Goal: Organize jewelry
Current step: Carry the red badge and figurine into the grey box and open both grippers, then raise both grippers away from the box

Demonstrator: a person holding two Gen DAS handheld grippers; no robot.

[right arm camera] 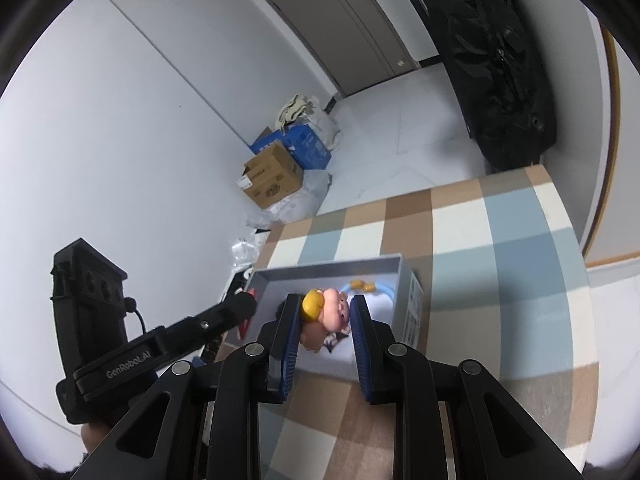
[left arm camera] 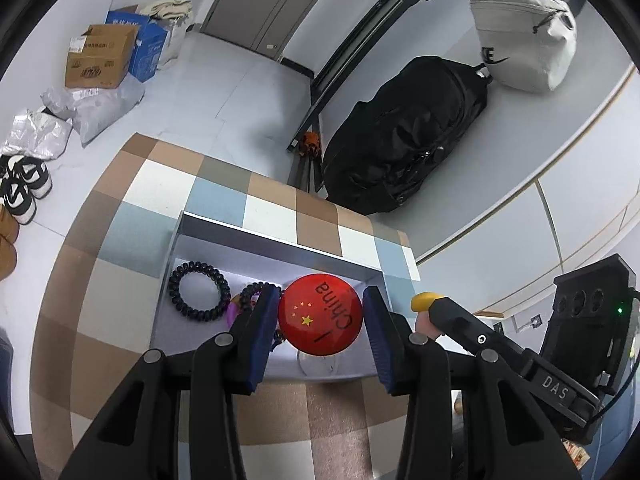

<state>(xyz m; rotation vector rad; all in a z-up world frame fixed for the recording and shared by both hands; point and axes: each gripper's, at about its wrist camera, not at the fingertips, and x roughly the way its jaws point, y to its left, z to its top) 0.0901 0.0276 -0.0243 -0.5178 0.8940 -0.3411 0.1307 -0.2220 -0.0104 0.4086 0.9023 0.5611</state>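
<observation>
- Left wrist view: the left gripper [left arm camera: 320, 316] was clamped on a red round badge [left arm camera: 320, 314] printed with yellow stars and the word "China"; both blue pads pressed its rim and it hung clear above the box floor.
- Grey open box [left arm camera: 280, 236]: sat on a checked cloth [left arm camera: 168, 184] over the table, with its far wall toward the cloth's far edge. It appeared to serve as the collecting tray for the small items.
- Black coil bracelet [left arm camera: 199, 292]: lay flat in the box's near-left corner, well clear of the badge.
- A second dark coil with something purple [left arm camera: 248, 300]: lay just beside the left finger and was partly hidden by it, so what it was could not be told.
- Right wrist view: the right gripper [right arm camera: 325, 314] was clamped on a small pink figurine with a yellow head [right arm camera: 326, 312], pinched at its sides and carried over the box's near half.
- Blue and yellow piece [right arm camera: 370, 287]: rested inside the box by its far-right corner; too small to identify.
- Judgement: both items were held over the box interior, probably so each could be set down in its own free patch without disturbing the bracelets.
- Surroundings: cardboard boxes [left arm camera: 102, 56] stood on the floor by the wall, and a black backpack [left arm camera: 404, 136] lay past the cloth's far edge.
</observation>
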